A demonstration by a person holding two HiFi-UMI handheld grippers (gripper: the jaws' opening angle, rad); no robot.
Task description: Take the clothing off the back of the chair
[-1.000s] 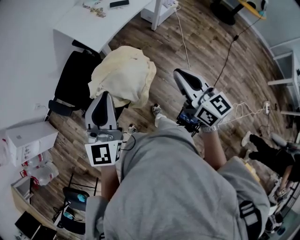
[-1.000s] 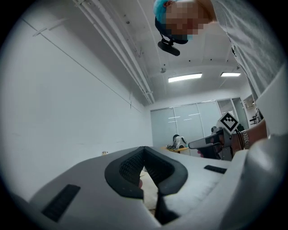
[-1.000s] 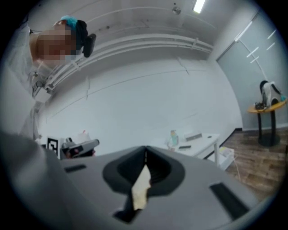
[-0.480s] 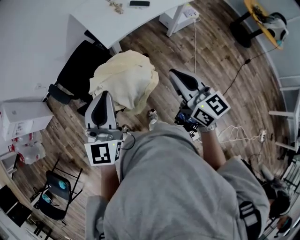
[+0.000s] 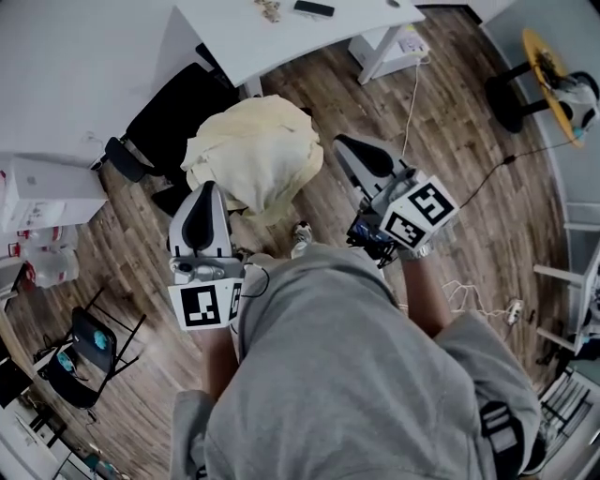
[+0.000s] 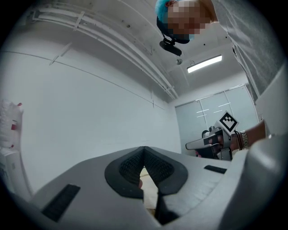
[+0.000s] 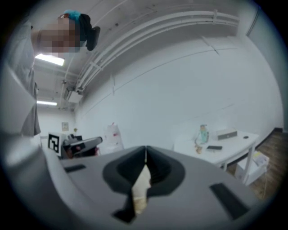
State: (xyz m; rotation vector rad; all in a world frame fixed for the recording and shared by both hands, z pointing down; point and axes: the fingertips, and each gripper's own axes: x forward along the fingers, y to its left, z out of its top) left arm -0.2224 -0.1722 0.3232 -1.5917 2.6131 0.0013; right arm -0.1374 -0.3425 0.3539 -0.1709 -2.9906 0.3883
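A cream piece of clothing (image 5: 253,150) lies draped over the back of a black office chair (image 5: 173,117), straight ahead of me on the wood floor. My left gripper (image 5: 208,187) is held level just short of the clothing's near edge, its jaws shut and empty. My right gripper (image 5: 342,142) points at the clothing's right side, a little apart from it, also shut with nothing held. In the left gripper view the shut tips (image 6: 144,148) show a sliver of cream cloth (image 6: 146,177) beyond them. The right gripper view shows the same past its shut tips (image 7: 146,147).
A white desk (image 5: 281,33) with a phone (image 5: 312,8) stands behind the chair. A white box (image 5: 47,187) sits at the left, a folding stool (image 5: 80,347) at lower left. A cable (image 5: 412,94) runs over the floor at the right.
My head has turned, so the chair and clothing now sit nearer the middle of the view. The right gripper has swung left, closer to the clothing. The left gripper has kept its place.
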